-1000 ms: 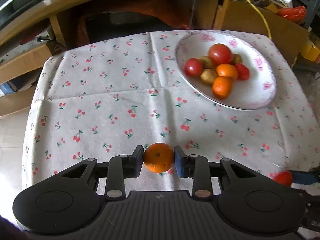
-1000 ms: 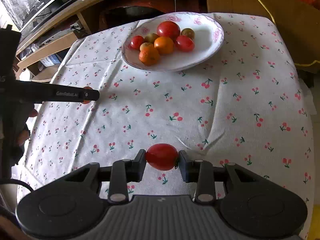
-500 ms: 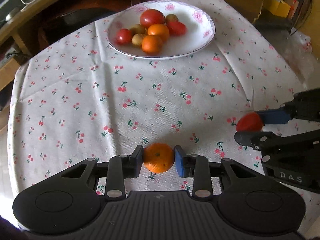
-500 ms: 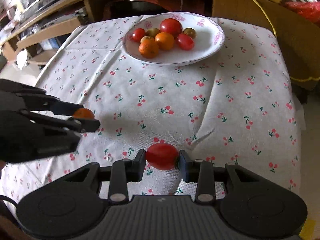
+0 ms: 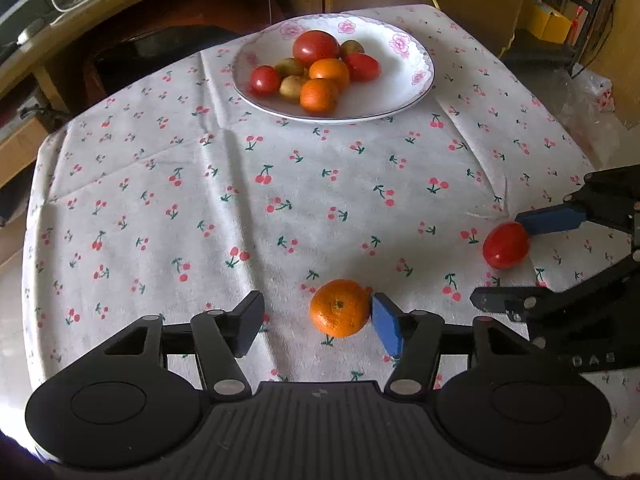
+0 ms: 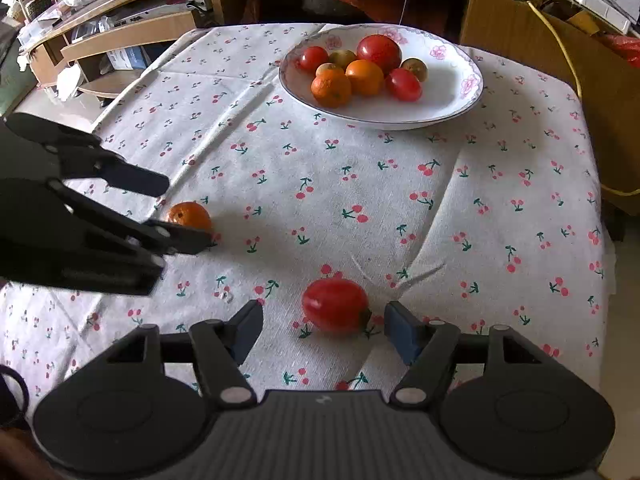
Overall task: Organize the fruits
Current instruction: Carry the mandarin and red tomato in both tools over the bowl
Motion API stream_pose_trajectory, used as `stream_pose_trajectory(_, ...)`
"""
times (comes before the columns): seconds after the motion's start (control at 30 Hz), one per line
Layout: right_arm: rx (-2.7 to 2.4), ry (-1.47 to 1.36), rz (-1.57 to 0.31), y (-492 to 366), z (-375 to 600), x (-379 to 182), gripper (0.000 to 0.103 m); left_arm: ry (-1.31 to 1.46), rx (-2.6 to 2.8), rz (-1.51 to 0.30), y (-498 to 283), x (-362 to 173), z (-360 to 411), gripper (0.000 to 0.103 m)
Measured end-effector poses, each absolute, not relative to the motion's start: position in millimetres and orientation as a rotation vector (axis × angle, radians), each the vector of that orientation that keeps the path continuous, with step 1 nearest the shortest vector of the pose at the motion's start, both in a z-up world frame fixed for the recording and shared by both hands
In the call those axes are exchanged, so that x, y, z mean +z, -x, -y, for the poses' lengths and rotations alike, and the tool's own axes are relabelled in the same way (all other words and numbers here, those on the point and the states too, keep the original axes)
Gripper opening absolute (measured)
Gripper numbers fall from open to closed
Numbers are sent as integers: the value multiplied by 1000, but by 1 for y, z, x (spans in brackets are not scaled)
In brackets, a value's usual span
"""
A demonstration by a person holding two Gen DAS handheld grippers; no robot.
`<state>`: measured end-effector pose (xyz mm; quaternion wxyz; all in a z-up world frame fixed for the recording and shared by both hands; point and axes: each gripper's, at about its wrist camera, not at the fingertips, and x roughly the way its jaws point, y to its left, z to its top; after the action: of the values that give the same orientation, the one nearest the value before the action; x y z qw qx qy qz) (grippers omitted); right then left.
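The right gripper [image 5: 516,260] runs off the right edge in the left wrist view; the plate's [image 5: 416,92] far fruits sit half-hidden behind nearer ones.

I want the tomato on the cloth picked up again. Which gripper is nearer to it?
Right. The right gripper has the tomato between its just-opened jaws, untouched. The left gripper is off to the side, jaws around the orange.
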<state>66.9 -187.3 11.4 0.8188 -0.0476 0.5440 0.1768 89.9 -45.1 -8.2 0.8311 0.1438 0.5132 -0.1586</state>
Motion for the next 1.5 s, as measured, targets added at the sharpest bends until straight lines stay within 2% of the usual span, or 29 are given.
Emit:
stream_pose_trajectory(0.07,367,89,-1154,-67,188,12,61,-308,-348,-1076,-88,-8,45,61)
stream_pose_trajectory(0.2,357,81,-1143,-69,186,16,61,-333,-378,-1058,-81,-7,49,57)
stream_pose_trajectory(0.7,364,111,-1147,-63,188,12,60,-358,-382,-1049,-83,-19,53,53)
stream_pose_trajectory(0.73,364,105,-1146,-63,190,13,60,-357,-384,-1045,-83,-19,53,52)
stream_pose_trajectory(0.8,361,104,-1139,-62,191,13,60,-351,-384,-1039,-82,-18,53,43)
stream_pose_trajectory(0.87,355,113,-1132,-62,189,12,60,-352,-380,-1033,-82,-19,53,41)
stream_pose_trajectory(1.03,325,146,-1120,-60,186,13,33,-360,-378,-1031,-81,-18,53,40)
stream_pose_trajectory(1.5,306,110,-1083,-66,191,26,31,-334,-360,-1006,-88,-5,60,40)
